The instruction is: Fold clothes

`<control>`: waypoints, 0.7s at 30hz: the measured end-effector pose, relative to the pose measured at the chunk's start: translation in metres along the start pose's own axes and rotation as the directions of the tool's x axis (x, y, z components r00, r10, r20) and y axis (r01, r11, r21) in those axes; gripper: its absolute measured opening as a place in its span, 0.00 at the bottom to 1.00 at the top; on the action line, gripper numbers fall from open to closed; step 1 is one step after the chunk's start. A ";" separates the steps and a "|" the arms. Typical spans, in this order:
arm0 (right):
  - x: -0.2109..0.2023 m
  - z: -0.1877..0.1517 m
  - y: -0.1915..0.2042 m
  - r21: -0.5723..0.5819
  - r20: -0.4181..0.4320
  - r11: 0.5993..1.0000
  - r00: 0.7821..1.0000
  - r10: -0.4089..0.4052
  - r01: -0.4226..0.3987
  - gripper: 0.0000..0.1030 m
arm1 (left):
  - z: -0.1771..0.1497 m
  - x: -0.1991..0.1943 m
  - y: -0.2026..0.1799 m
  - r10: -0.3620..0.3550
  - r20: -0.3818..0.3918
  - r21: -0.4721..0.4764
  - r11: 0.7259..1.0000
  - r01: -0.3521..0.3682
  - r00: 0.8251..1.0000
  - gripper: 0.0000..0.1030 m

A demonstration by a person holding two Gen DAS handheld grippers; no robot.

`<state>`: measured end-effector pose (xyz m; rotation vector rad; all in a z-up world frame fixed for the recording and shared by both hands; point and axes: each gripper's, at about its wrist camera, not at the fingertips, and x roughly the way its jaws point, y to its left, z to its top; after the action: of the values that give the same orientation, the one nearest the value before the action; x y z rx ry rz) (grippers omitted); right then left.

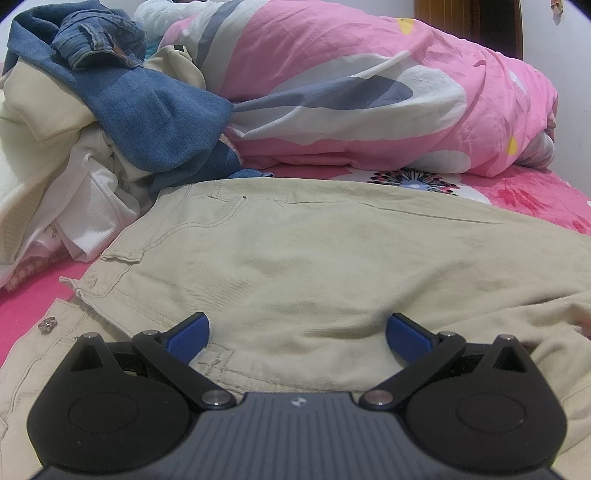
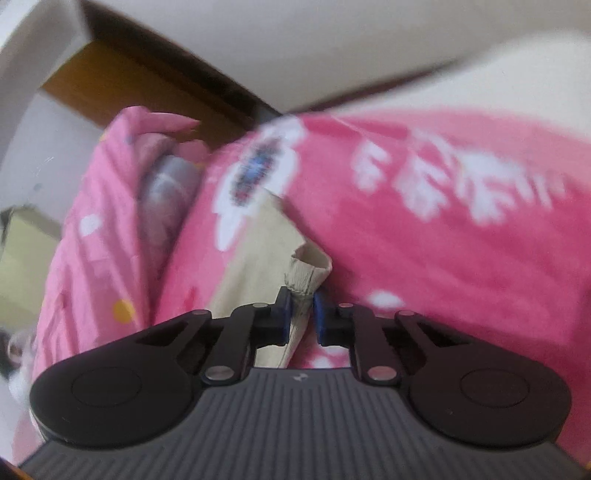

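Note:
Beige trousers (image 1: 295,258) lie spread flat on the bed in the left wrist view, waistband and metal button (image 1: 48,325) toward the left. Just above the cloth near their front edge, my left gripper (image 1: 297,321) stands open, its blue pads wide apart and holding nothing. The right wrist view is tilted and blurred. There a leg end of the beige trousers (image 2: 258,251) rises from the sheet, and my right gripper (image 2: 301,310) is shut on its stitched hem, blue pads pressing the fabric from both sides.
A heap of clothes sits at the left: blue jeans (image 1: 147,110) over white and cream garments (image 1: 55,166). A bunched pink quilt (image 1: 369,92) fills the back of the bed. The pink patterned sheet (image 2: 443,258) stretches to the right, with a wooden headboard (image 1: 465,22) behind.

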<state>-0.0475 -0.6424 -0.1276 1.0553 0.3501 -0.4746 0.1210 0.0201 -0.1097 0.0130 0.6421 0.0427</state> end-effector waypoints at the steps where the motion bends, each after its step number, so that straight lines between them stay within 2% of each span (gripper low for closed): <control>1: -0.006 0.003 0.007 -0.032 0.017 0.999 1.000 0.007 -0.006 0.10 | 0.000 0.000 0.000 -0.002 0.000 -0.001 1.000 0.002 1.000 1.00; 4: -0.022 0.014 0.028 -0.125 0.052 0.992 0.999 -0.013 0.019 0.10 | 0.000 0.000 0.001 -0.006 0.002 -0.005 1.000 0.006 1.000 1.00; 7: -0.027 0.015 0.031 -0.161 0.047 0.985 0.997 -0.063 0.070 0.10 | 0.000 0.000 0.002 -0.008 0.003 -0.007 1.000 0.008 1.000 1.00; 11: -0.013 0.005 0.009 -0.164 0.010 0.971 0.984 -0.176 0.175 0.10 | 0.000 0.000 0.002 -0.009 0.003 -0.008 1.000 0.009 1.000 1.00; 13: -0.005 -0.001 -0.004 -0.157 -0.003 0.967 0.979 -0.204 0.201 0.09 | 0.000 0.000 0.003 -0.010 0.003 -0.009 1.000 0.010 1.000 1.00; 17: -0.006 -0.001 -0.008 -0.200 0.000 0.966 0.986 -0.169 0.166 0.11 | 0.000 0.000 0.002 -0.010 0.002 -0.010 1.000 0.010 1.000 1.00; 19: -0.012 0.004 -0.012 -0.199 -0.019 0.969 0.988 -0.153 0.146 0.18 | 0.000 0.000 0.002 -0.009 0.002 -0.010 1.000 0.009 1.000 1.00; 21: -0.021 0.007 -0.013 -0.175 0.003 0.973 0.988 -0.154 0.152 0.23 | 0.000 -0.001 0.002 -0.009 0.002 -0.010 1.000 0.009 1.000 1.00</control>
<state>-0.0721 -0.6499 -0.1231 0.8643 0.4762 -0.5655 0.1207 0.0223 -0.1091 0.0007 0.6400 0.0367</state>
